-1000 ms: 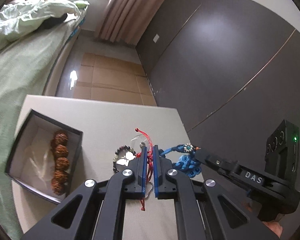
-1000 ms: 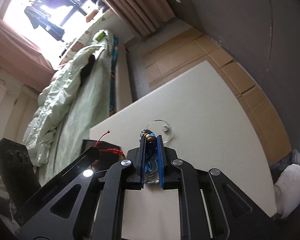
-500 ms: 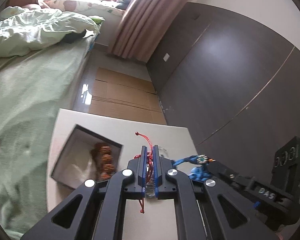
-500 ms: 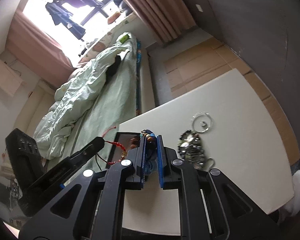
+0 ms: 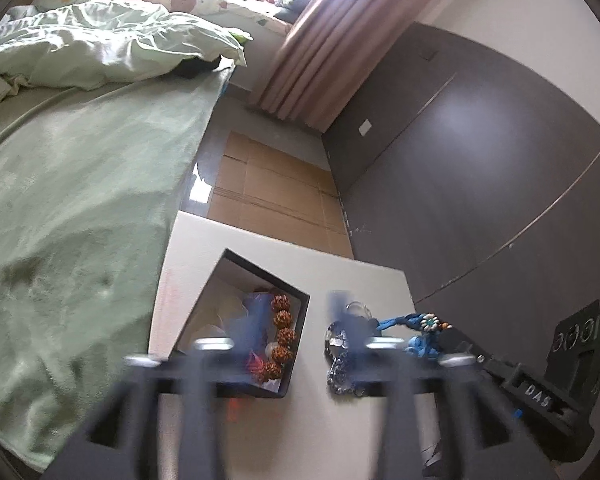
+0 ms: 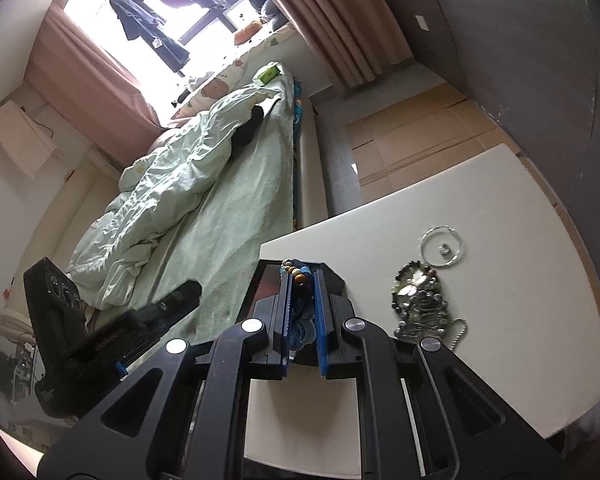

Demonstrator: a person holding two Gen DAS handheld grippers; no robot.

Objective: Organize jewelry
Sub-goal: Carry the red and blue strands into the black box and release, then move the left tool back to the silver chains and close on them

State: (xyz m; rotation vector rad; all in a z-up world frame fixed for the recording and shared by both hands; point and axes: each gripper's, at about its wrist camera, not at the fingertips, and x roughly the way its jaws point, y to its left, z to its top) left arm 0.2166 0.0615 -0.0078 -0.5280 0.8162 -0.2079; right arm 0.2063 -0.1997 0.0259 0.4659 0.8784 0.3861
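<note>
My left gripper (image 5: 296, 316) hangs over the black open box (image 5: 220, 280), motion-blurred, its jaws opening. A red cord bracelet (image 5: 256, 360) shows as a blur down in the box with no pad pressing on it, beside a brown seed-bead bracelet (image 5: 282, 332). My right gripper (image 6: 302, 280) is shut on a blue beaded bracelet (image 6: 298, 276) just above the box's near rim (image 6: 266, 280). In the left wrist view that bracelet (image 5: 420, 324) hangs at the right. Dark bead jewellery with a silver charm (image 6: 416, 292) and a silver hoop (image 6: 443, 247) lie on the white table (image 6: 480, 340).
A bed with a green cover (image 5: 80, 200) runs close along the table's left edge. A dark wall panel (image 5: 480, 180) stands to the right. Cardboard sheets (image 5: 268, 192) cover the floor beyond the table's far edge.
The left jaws, shut on the red cord bracelet before, now stand apart and the cord is down in the box. Both grippers have shifted left and slightly up, towards the box.
</note>
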